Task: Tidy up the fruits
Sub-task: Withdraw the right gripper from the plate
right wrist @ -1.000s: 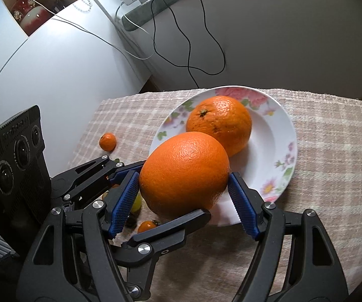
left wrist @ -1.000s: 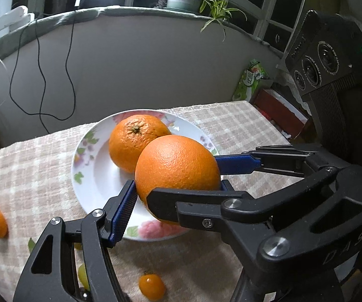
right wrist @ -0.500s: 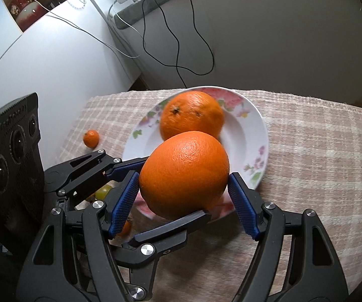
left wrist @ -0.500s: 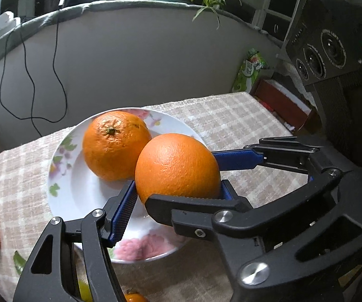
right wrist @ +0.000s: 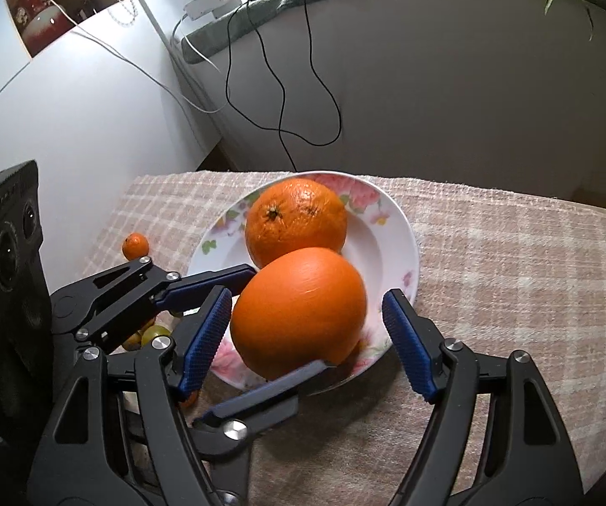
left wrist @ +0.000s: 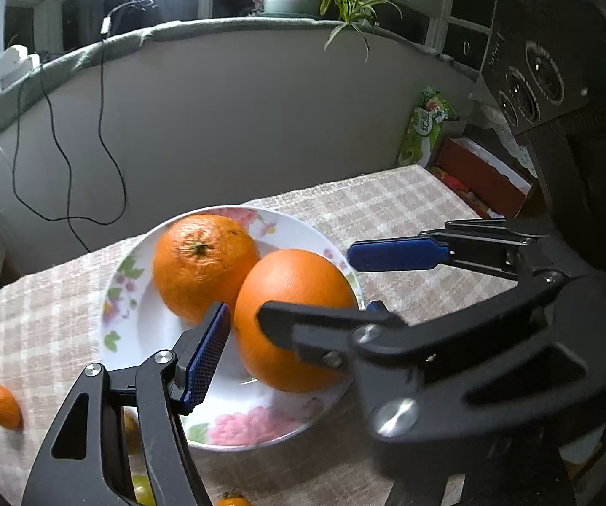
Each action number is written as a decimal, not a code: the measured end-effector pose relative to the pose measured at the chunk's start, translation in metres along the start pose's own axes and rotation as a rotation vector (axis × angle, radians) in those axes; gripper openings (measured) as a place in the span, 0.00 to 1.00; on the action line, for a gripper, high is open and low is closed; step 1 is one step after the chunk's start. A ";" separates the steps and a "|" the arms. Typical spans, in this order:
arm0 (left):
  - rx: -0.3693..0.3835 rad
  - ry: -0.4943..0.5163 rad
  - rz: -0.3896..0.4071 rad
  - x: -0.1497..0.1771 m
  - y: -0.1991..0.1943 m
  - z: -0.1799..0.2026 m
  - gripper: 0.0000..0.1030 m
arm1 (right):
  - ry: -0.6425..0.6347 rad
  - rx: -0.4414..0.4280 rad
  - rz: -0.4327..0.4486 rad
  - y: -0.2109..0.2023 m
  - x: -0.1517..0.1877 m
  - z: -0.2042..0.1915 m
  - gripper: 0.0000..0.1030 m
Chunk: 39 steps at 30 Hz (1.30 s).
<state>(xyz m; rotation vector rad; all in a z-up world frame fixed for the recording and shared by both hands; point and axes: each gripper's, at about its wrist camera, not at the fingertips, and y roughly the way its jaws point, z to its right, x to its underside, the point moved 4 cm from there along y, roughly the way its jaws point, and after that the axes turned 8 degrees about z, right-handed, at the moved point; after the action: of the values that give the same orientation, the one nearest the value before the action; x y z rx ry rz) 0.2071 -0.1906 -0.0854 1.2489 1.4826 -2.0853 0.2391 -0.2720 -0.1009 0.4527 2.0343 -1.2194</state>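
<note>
left view: left claw (left wrist: 298, 308) about half open around orange (left wrist: 286, 358), low over front of plate (left wrist: 147, 329) on desk (left wrist: 29, 329). thin gap at near pad, far pad hidden behind right claw (left wrist: 305, 284), so cannot tell if gripped. other orange (left wrist: 202, 261) in plate, touching behind.

right view: right claw open, orange between pads, close to left pad, clear gap at right pad. one finger of left claw passing under it.

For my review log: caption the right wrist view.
Large orange between the right tongs over a floral plate holding another orange.
</note>
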 end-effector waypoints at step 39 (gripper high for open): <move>-0.129 -0.194 0.013 0.111 -0.133 -0.123 0.33 | -0.271 0.031 0.071 -0.047 0.062 -0.103 0.62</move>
<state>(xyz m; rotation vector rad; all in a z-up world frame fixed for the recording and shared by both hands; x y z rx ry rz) 0.1135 0.0002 -0.1011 0.9772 1.4911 -2.0029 0.1273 -0.2099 -0.0852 0.3502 1.7580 -1.2009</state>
